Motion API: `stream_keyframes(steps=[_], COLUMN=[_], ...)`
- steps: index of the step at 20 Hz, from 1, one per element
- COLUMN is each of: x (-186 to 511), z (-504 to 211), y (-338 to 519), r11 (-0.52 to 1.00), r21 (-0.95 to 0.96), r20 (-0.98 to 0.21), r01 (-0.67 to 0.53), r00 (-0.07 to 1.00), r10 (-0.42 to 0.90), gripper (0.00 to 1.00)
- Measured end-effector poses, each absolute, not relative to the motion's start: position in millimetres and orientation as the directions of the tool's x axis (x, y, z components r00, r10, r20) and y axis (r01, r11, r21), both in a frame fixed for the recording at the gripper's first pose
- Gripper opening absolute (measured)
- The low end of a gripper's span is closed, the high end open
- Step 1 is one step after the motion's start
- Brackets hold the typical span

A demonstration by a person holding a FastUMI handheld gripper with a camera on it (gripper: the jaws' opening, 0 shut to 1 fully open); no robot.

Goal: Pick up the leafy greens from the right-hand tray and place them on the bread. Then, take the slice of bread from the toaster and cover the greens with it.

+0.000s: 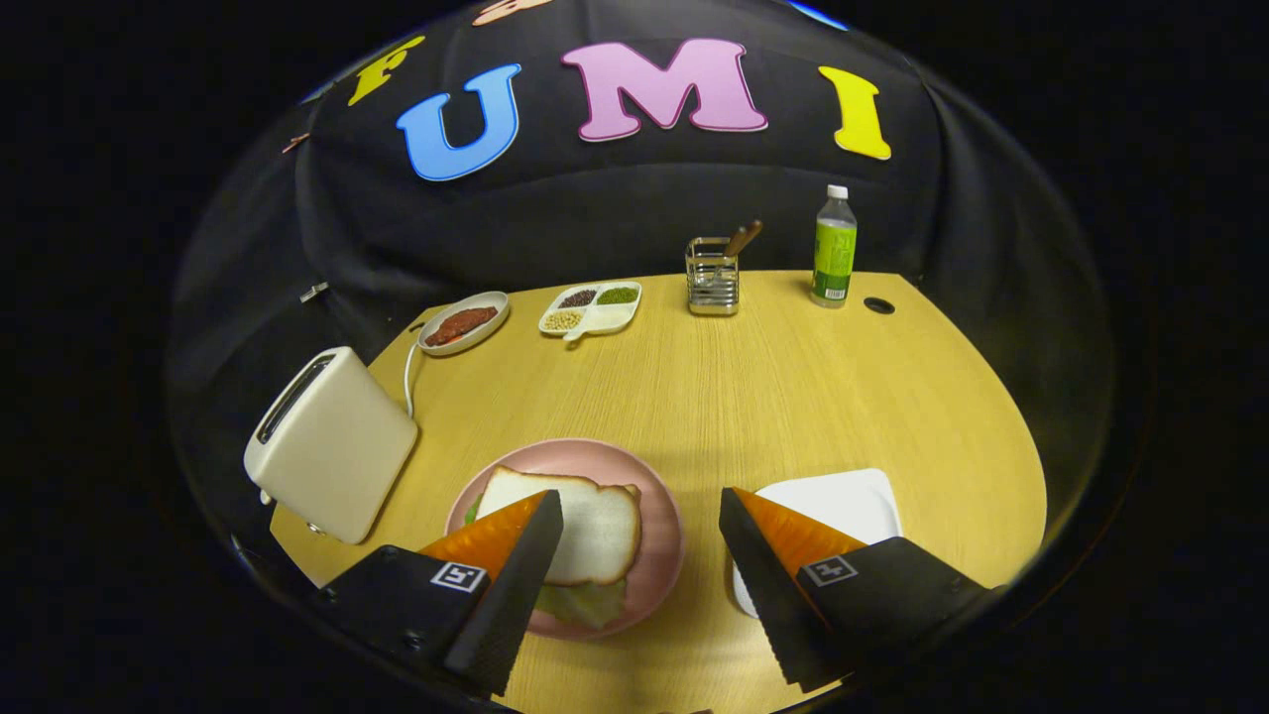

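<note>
A pink plate lies on the wooden table just ahead of my fingers. On it a slice of bread covers leafy greens, whose green edge sticks out at the near side and a little at the left. The white toaster stands to the left of the plate; nothing rises from its slot. A white square tray sits right of the plate, partly behind my right finger. My gripper hovers above the plate, open, with nothing between its fingers. The left finger overlaps the bread's left side.
At the table's far side stand an oval dish of red-brown food, a divided dish of grains, a metal utensil holder and a green-labelled bottle. A round hole is near the bottle.
</note>
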State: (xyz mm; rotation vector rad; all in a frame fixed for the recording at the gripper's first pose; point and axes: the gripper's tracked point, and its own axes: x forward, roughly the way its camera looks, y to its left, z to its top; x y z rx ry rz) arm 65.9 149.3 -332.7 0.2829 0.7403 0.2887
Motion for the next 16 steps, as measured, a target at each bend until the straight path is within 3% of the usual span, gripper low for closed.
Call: stream_keyframes(steps=[8,16], x=[47,23], z=[-205,-83], y=[123,68], r11=[0.903,0.957], r21=[0.341,0.087], r20=[-0.411,-0.184], r01=[-0.262,-0.277], r00=[0.822,0.940], r10=[0.394,0.288], gripper=[0.99,0.98])
